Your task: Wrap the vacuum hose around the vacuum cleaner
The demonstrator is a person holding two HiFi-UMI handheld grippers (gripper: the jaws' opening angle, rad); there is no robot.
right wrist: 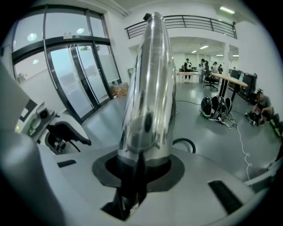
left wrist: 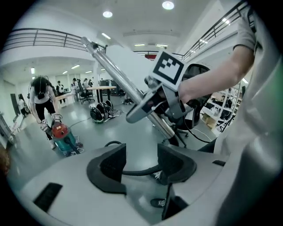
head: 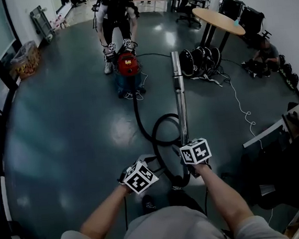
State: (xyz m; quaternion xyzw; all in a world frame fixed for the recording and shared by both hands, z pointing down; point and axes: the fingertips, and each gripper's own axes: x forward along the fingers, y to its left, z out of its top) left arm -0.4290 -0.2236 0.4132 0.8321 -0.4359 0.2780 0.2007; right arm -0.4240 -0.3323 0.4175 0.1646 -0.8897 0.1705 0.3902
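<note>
Standing well apart, the jaws of the left tongs (left wrist: 141, 161) grip nothing; only the grey floor (head: 61, 130) and a stretch of black hose (head: 137, 109) show past the gap between them. Far across that floor, up and slightly left of centre in the head view, sits the vacuum cleaner (head: 127, 64), red on top, with another person (head: 115, 14) bent over it. The hose runs from the cleaner toward the wearer and curls into a loose loop on the floor, just ahead of both tongs. Right of the loop, the chrome wand (head: 178, 87) points away over the floor, its near end clamped between the jaws of the right tongs (right wrist: 141, 165), which are closed snugly on the tube. Further right stand a round wooden desk (head: 219, 20) and a cluster of black round objects (head: 199, 59), and a second person (head: 264, 55) sits on the floor near the wall.
</note>
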